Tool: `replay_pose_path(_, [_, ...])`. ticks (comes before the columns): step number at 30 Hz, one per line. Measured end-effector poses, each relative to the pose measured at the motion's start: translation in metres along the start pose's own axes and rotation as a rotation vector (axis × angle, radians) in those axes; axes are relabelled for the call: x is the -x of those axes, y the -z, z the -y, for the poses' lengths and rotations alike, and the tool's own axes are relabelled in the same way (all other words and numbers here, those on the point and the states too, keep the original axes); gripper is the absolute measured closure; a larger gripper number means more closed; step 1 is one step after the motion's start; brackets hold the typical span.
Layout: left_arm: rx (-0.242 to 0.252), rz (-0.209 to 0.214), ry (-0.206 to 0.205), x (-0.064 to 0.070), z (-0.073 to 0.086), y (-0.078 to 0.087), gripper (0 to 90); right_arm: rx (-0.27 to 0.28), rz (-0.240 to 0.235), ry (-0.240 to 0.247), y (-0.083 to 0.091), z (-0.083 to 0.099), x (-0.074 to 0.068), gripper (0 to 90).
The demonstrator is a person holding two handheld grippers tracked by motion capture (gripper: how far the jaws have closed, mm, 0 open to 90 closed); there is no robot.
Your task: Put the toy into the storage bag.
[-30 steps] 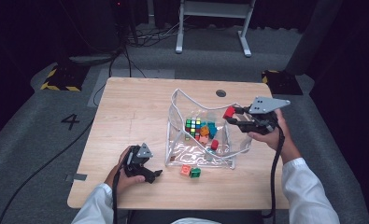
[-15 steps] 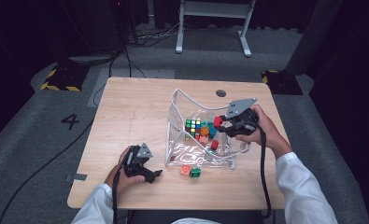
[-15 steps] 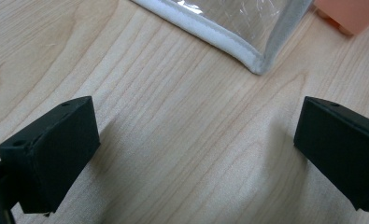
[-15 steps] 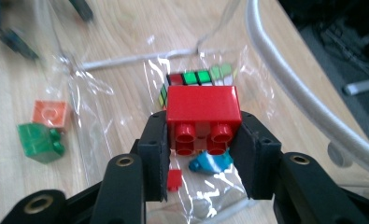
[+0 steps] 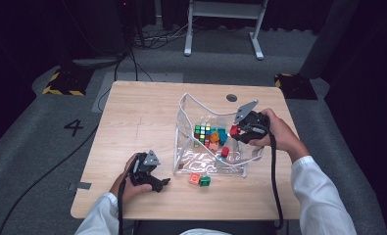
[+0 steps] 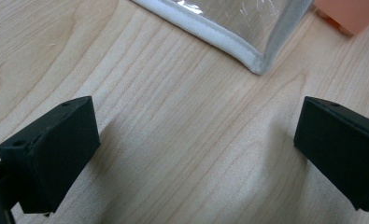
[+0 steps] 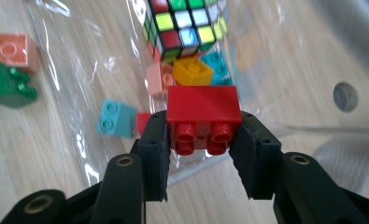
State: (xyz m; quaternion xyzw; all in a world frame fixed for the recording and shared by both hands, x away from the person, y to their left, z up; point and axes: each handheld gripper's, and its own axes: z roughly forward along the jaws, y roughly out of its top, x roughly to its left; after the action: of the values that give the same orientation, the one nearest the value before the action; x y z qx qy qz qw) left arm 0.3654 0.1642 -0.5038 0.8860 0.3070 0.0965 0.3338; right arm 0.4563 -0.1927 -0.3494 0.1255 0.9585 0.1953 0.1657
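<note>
Bag: clear, crinkly plastic with white piping along its edges, standing open on the table's middle toward the right edge.
Contents: a glossy multicoloured puzzle cube, with yellow, teal and peach studded bricks beside it.
Right claw: clamped on a red brick, smooth and blocky, round studs facing the camera, held over the bag's right side.
Left claw: jaws spread wide and holding nothing, low over the wood near the front edge, just off the bag's piped corner.
Loose bricks: an orange one and a green one touching, outside the bag's front wall.
Table: pale wood with visible grain, a round grommet hole near the back edge.
Room: grey carpet, dark surroundings, a white frame behind.
</note>
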Motion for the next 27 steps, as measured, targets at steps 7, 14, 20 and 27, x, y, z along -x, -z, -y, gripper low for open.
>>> replay_pose_path(7, [0.000,0.000,0.000,0.000,0.000,0.000,0.2,-0.028,-0.009,-0.010,0.007,0.018,0.002,59.0])
replay_pose_path(14, [0.000,0.001,0.000,0.000,0.000,0.000,0.2,-0.003,-0.005,-0.049,0.014,0.026,0.003,58.9])
replay_pose_path(20, [0.000,0.001,-0.001,0.000,0.000,0.000,0.2,0.071,0.036,-0.035,0.018,0.026,0.001,55.3])
replay_pose_path(27, [0.000,0.001,-0.001,0.000,0.000,0.000,0.2,0.163,0.048,-0.046,0.032,0.033,-0.004,45.0])
